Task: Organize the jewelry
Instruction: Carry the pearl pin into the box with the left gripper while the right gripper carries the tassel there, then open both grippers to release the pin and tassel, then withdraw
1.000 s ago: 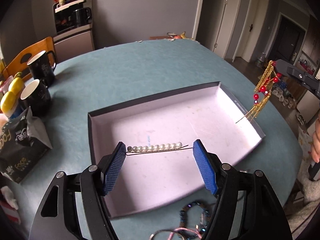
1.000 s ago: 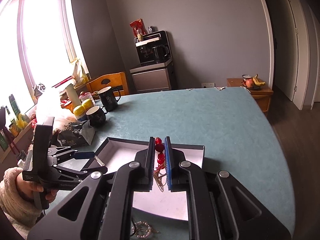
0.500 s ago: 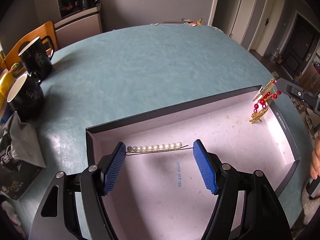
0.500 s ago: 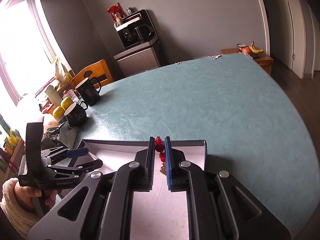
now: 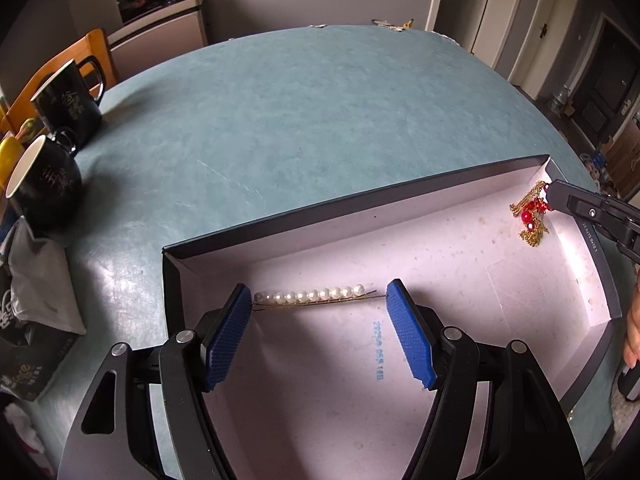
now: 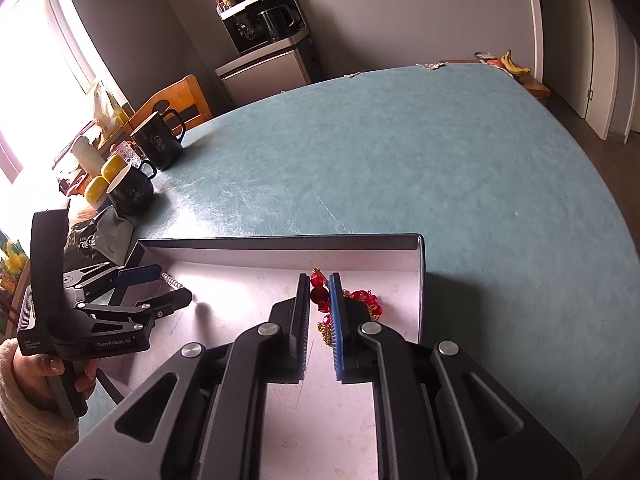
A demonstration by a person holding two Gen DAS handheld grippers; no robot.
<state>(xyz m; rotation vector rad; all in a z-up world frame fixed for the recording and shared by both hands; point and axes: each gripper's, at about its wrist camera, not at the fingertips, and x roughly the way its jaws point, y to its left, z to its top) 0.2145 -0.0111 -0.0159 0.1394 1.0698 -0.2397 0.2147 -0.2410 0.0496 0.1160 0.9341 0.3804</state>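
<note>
A shallow box with a black rim and white floor lies on the teal table. My left gripper hangs low over its left part, its blue pads pressing the two ends of a pearl hairpin held crosswise. In the right wrist view the left gripper sits at the box's left end. My right gripper is shut on a gold ornament with red beads, whose chains rest on the box floor near the far right corner. The left wrist view shows that ornament at the right gripper's tip.
Two black mugs stand at the table's left edge, with a dark tissue pack beside them and yellow items behind. A wooden chair is beyond. A person's hand in a cream sleeve holds the left gripper.
Both grippers have come down toward the box. The red-bead ornament has sunk from above the right rim onto the box floor. The pearl hairpin has stayed between the left pads.
</note>
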